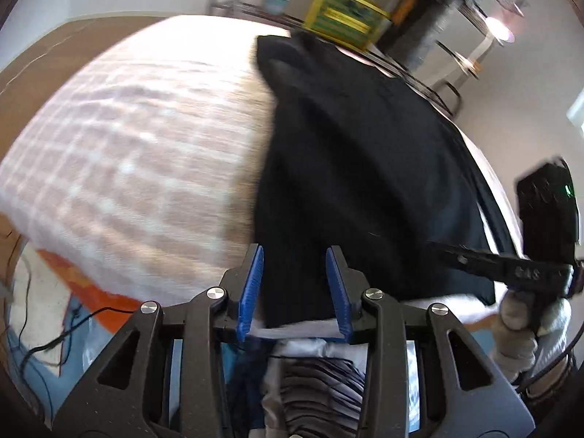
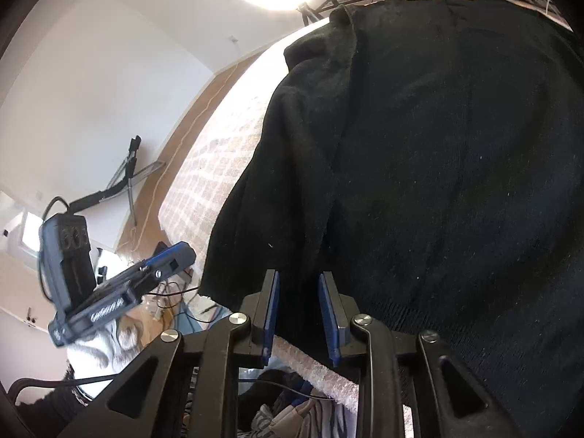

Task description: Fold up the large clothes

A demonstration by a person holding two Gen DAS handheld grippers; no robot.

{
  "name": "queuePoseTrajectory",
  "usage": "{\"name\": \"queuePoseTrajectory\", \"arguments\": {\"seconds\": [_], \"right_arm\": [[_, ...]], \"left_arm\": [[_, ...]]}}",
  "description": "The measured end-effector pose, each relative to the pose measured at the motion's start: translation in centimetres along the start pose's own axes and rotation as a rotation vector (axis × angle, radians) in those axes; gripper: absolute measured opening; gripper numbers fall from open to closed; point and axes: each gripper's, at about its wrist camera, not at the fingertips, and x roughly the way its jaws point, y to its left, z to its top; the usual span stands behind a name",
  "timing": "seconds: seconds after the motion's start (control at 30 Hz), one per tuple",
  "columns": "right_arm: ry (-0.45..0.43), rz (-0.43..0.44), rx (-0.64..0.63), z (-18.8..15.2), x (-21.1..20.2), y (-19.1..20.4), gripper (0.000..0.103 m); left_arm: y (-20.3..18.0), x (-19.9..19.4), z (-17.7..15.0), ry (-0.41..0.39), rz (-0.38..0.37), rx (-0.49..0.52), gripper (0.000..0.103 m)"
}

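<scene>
Black knitted garment [image 2: 438, 164], spread over the checked bed cover [image 1: 127, 153] with its near hem at the bed's edge, both grippers, left gripper [image 1: 295, 292] and right gripper [image 2: 297, 314], parted, straddling that hem without pinching, apparently just released for smoothing.

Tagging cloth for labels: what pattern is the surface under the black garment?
White-and-tan check grid on the cover; clearest in right wrist view.

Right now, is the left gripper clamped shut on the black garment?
No, the left gripper has a clear gap between its blue pads, with the black garment lying beyond them.
</scene>
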Motion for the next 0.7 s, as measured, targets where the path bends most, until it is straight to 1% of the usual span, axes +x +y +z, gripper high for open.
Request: {"name": "queuePoseTrajectory", "arguments": {"seconds": [0.07,0.13,0.2,0.23,0.27,0.3,0.37,0.43,0.5,0.57,0.6,0.63,0.7], "right_arm": [[0.001,-0.001,0.003,0.1,0.1,-0.2,0.024],[0.000,0.002,0.008,0.0,0.0,-0.4,0.024],[0.002,0.013,0.018,0.2,0.3,-0.7,0.024],[0.004,0.017,0.021,0.2,0.5,-0.8,0.024],[0.007,0.018,0.021,0.1,0.6,-0.9,0.024],[0.012,0.020,0.022,0.1,0.9,-0.8,0.024],[0.020,0.029,0.022,0.0,1.2,-0.7,0.019],[0.023,0.064,0.036,0.0,1.5,-0.5,0.006],[0.015,0.104,0.051,-0.1,1.3,-0.1,0.002],[-0.001,0.139,0.048,-0.2,1.0,0.6,0.001],[-0.010,0.142,0.042,-0.3,0.8,1.1,0.001],[-0.013,0.135,0.036,-0.3,0.9,1.3,0.001],[0.002,0.114,0.027,-0.4,1.8,1.5,0.001]], "left_arm": [[-1.0,1.6,0.1,0.064,-0.018,0.017,0.036],[-1.4,2.7,0.2,0.099,-0.005,0.022,0.036],[-1.4,3.1,0.2,0.088,-0.007,0.013,0.034],[-1.6,3.3,0.5,0.086,-0.015,0.009,0.016],[-1.6,3.6,0.7,0.100,-0.034,0.005,0.001],[-1.7,3.9,0.8,0.104,-0.046,0.003,0.001],[-1.7,3.9,0.9,0.093,-0.051,0.004,0.000],[-1.4,3.0,0.6,0.072,-0.058,0.001,0.000],[0.0,1.0,-0.1,0.045,-0.043,-0.007,0.000],[1.6,-0.8,-0.3,0.016,-0.042,-0.047,0.000],[2.3,-1.5,-0.5,0.004,-0.039,-0.068,0.000],[2.6,-1.5,-0.7,-0.001,-0.033,-0.074,0.000],[3.1,-0.8,-1.1,0.019,0.001,-0.062,0.000]]}}
